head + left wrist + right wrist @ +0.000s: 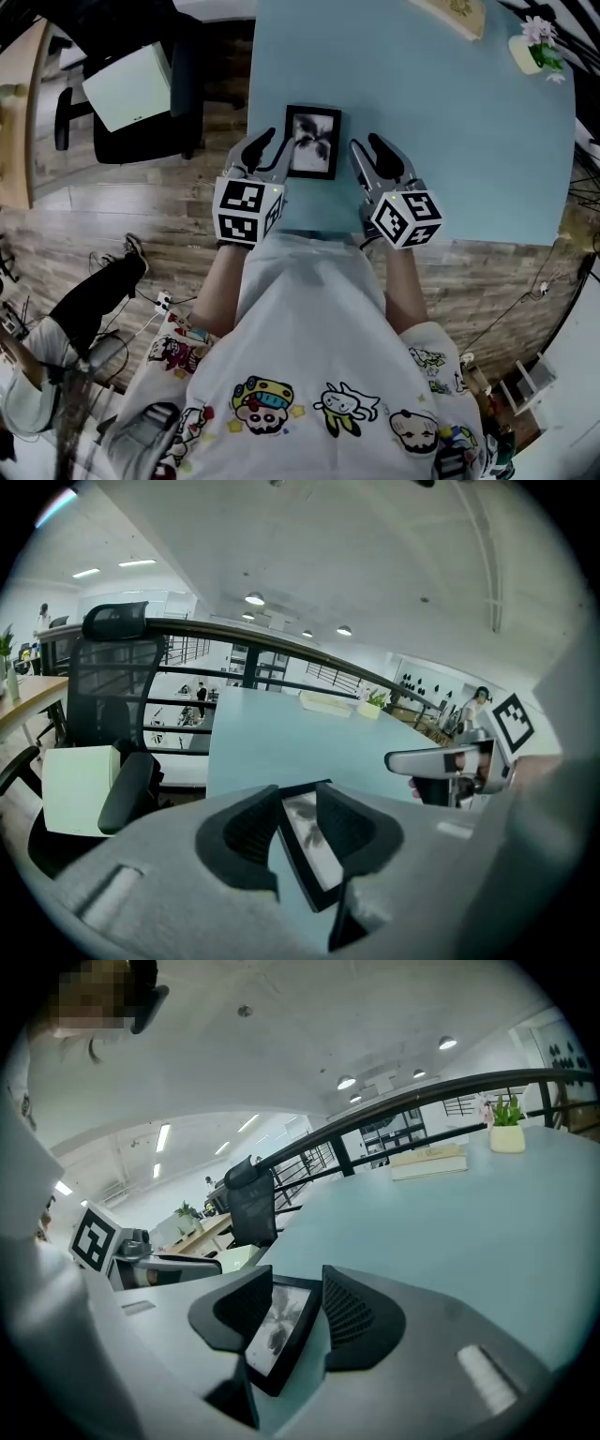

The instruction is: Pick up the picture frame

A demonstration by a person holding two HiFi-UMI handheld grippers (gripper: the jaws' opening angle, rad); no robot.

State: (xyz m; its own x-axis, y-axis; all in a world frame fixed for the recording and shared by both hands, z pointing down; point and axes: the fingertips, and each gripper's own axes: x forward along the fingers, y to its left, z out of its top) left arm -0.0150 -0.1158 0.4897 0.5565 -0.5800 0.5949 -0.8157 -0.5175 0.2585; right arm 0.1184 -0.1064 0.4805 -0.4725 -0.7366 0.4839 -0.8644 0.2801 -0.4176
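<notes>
**A:** Where was the picture frame?

**B:** The picture frame (312,142) lay flat on a pale blue table (450,141), just left of the centre of the head view and near the table's lower edge. It had a black border around a dark, plant-like print.

**A:** And the two claws?

**B:** They flanked it. The left gripper (274,150) sat at the frame's left edge and the right gripper (368,150) just off its right edge. Each had a cube with square markers below it in the picture (247,211) (406,217).

**A:** Were the claws holding it?

**B:** In the left gripper view the jaws stood narrowly apart. The frame's black border (309,832) ran through the gap, with a strip of blue table beside it. The right gripper view was much the same: a narrow gap, with a corner of the frame (277,1326) inside it. I could not tell whether any pad touched the frame.

**A:** What else was there?

**B:** A small potted plant (536,47) stood at the table's upper right. A black office chair (141,84) sat on the wooden floor at the upper left. The person's white shirt with cartoon prints (309,375) filled the lower middle of the picture.
</notes>
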